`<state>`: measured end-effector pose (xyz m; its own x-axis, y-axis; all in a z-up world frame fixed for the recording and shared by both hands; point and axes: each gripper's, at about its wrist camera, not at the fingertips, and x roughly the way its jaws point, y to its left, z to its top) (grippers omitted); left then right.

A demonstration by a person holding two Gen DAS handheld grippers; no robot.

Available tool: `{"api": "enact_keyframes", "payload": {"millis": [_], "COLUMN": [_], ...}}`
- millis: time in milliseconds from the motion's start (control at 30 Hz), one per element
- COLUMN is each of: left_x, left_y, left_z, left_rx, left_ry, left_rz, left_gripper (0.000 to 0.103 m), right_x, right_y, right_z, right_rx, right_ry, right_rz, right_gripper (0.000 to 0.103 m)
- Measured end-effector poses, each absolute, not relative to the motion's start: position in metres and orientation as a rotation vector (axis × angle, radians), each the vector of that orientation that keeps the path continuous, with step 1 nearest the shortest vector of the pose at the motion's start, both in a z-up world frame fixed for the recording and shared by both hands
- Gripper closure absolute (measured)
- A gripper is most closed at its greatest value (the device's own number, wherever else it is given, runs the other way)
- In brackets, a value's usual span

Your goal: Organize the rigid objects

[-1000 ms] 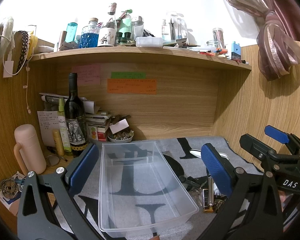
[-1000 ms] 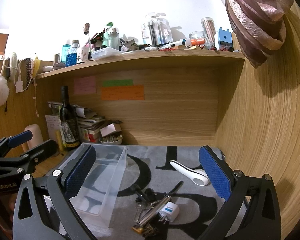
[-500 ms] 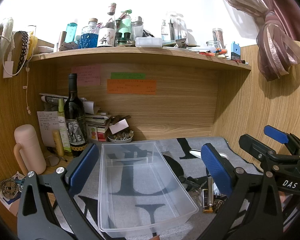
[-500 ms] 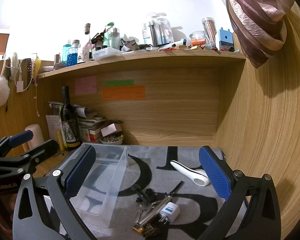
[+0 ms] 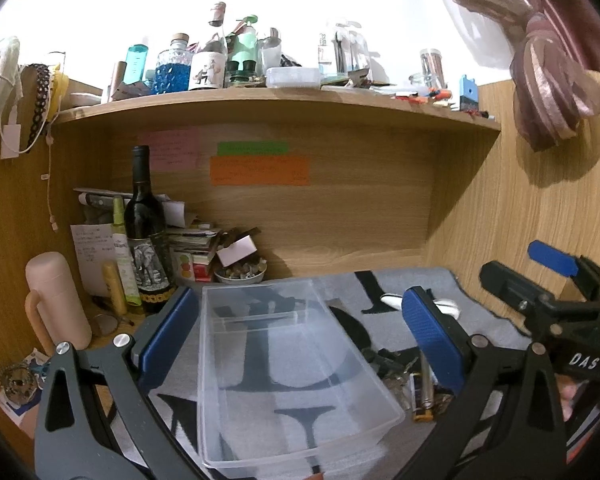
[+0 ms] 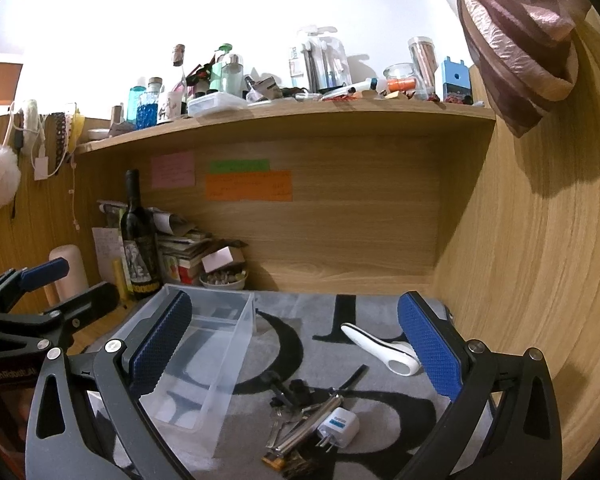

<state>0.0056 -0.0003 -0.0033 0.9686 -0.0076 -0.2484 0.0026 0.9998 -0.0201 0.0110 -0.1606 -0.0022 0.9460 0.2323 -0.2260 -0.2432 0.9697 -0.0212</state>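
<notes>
A clear plastic bin [image 5: 292, 364] sits empty on the grey mat, also in the right wrist view [image 6: 204, 356]. To its right lies a pile of keys [image 6: 296, 404] with a metal bar and a white plug adapter [image 6: 338, 426]; the pile shows in the left wrist view [image 5: 404, 380]. A white handled tool [image 6: 380, 348] lies further back. My left gripper [image 5: 300, 332] is open, straddling the bin above it. My right gripper [image 6: 296, 344] is open and empty above the pile.
A wine bottle [image 5: 144, 232], a pink flask [image 5: 56, 300], stacked books [image 5: 192, 252] and a small bowl [image 5: 240, 274] crowd the back left. A cluttered shelf [image 5: 260, 96] hangs overhead. A wooden wall [image 6: 520, 280] closes the right side.
</notes>
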Motion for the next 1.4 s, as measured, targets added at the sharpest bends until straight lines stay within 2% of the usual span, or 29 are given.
{"api": "enact_keyframes", "payload": {"millis": [33,100,233,300,433,700,867,1000,1067,1167,1333,1367,1400], "left_x": [0.008,0.013,0.029,0.037,0.057,0.097,0.119,0.127,0.129,0.132,0.138,0.140,0.140], "left_y": [0.002,0.009,0.032,0.044,0.064,0.090,0.104,0.109,0.108,0.104,0.106,0.107,0.107], "left_z": [-0.004,-0.008,-0.015,-0.019,-0.029,-0.058,-0.078,-0.082,-0.082,-0.082,-0.083,-0.083,-0.083], "left_rx": [-0.021,-0.031,-0.080,-0.091,-0.079,-0.036,-0.061,-0.081,-0.080,-0.076,-0.076,-0.078,-0.080], "left_ry": [0.260,0.289,0.370,0.409,0.500,0.708,0.853,0.910,0.924,0.952,0.964,0.965,0.965], "left_rz": [-0.003,0.001,-0.008,0.004,0.032,0.030,-0.002,-0.044,-0.066,-0.105,-0.112,-0.113,-0.114], "left_gripper": [0.003,0.019,0.023,0.030,0.034,0.059,0.073,0.075,0.081,0.089,0.089,0.090,0.090], "right_x": [0.014,0.019,0.033,0.041,0.061,0.103,0.129,0.148,0.159,0.174,0.196,0.203,0.208], "right_y": [-0.160,-0.163,-0.166,-0.167,-0.173,-0.191,-0.203,-0.209,-0.211,-0.215,-0.220,-0.221,-0.222], "right_z": [-0.004,-0.007,-0.015,-0.019,-0.027,-0.037,-0.043,-0.049,-0.055,-0.063,-0.076,-0.079,-0.082], "right_rx": [-0.051,-0.054,-0.062,-0.065,-0.071,-0.070,-0.070,-0.084,-0.093,-0.094,-0.091,-0.096,-0.101], "right_ry": [0.233,0.250,0.306,0.335,0.398,0.542,0.630,0.689,0.722,0.767,0.858,0.879,0.897], "right_rz": [0.238,0.235,0.235,0.233,0.224,0.206,0.174,0.139,0.125,0.099,0.086,0.082,0.080], "right_gripper": [0.000,0.006,0.014,0.019,0.025,0.052,0.064,0.077,0.082,0.083,0.082,0.078,0.070]}}
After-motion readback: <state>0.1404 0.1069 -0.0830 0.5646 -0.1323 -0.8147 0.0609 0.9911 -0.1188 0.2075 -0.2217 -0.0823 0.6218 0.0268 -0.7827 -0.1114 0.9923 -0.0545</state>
